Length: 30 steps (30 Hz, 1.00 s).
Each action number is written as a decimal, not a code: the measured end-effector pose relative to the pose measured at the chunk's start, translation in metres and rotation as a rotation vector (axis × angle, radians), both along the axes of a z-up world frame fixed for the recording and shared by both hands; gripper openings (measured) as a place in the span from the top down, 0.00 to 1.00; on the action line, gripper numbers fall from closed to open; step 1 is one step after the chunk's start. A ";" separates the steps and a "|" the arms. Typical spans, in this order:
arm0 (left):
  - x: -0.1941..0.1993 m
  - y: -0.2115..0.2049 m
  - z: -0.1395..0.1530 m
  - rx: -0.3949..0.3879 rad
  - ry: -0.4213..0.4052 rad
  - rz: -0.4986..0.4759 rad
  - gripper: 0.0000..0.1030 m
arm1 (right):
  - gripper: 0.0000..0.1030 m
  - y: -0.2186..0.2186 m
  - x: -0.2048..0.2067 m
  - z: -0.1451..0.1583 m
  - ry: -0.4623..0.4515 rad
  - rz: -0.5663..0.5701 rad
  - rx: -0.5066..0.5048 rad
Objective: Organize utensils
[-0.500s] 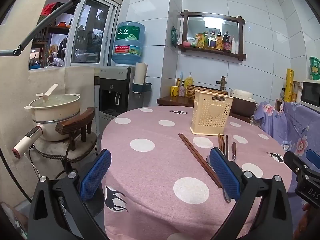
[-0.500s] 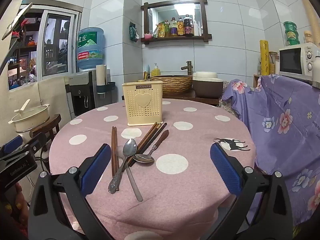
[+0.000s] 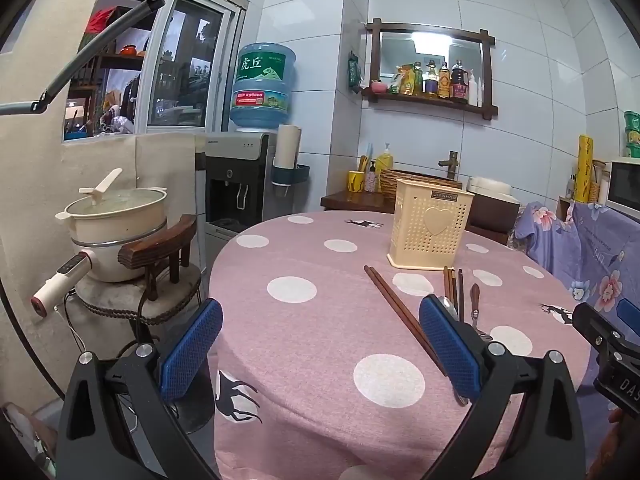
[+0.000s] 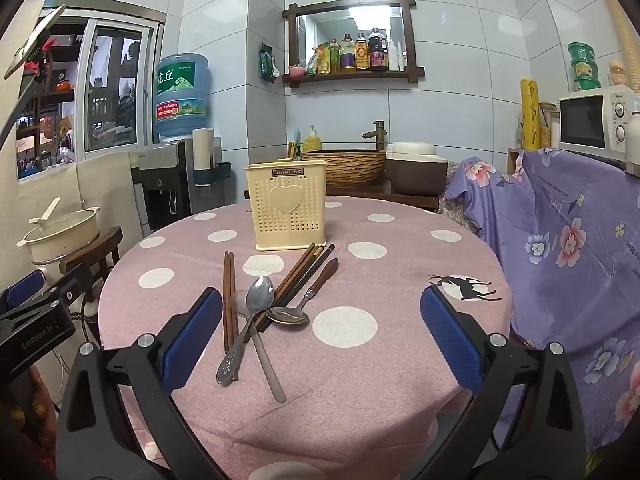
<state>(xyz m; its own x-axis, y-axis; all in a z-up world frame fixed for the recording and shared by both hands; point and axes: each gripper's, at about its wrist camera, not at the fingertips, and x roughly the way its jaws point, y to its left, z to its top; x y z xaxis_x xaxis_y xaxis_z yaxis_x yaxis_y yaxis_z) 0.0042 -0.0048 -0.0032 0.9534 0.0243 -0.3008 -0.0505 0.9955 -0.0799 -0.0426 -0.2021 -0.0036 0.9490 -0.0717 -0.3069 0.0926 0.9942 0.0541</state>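
Observation:
A cream perforated utensil holder (image 4: 289, 210) stands upright on the pink dotted round table (image 4: 400, 360); it also shows in the left wrist view (image 3: 430, 226). In front of it lie a pair of brown chopsticks (image 4: 229, 300), several darker chopsticks (image 4: 302, 276), a metal spoon (image 4: 250, 320), a wooden-handled spoon (image 4: 304, 300) and a pale spoon (image 4: 266, 364). My right gripper (image 4: 320, 336) is open and empty above the table's near edge, just right of the utensils. My left gripper (image 3: 320, 344) is open and empty at the table's left side, its right finger next to the chopsticks (image 3: 400, 312).
A wooden chair with a cream pot (image 3: 116, 228) stands left of the table. A purple flowered cloth (image 4: 560, 260) covers furniture on the right. A water dispenser (image 4: 176, 184), a basin counter and a microwave (image 4: 592, 124) are behind.
The left wrist view has shifted slightly; the table and holder sit a touch more to the right. The utensils have not moved. Both grippers stay open.

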 end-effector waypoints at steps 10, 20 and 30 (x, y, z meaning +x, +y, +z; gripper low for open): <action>-0.003 0.006 0.000 0.001 0.004 -0.004 0.05 | 0.05 0.003 -0.002 -0.003 0.002 -0.001 0.008; -0.008 0.007 0.002 0.005 -0.006 0.004 0.05 | 0.05 0.001 -0.003 -0.002 -0.003 0.000 0.014; -0.009 0.005 0.003 0.006 -0.009 0.005 0.05 | 0.05 0.001 -0.005 0.001 -0.009 -0.001 0.009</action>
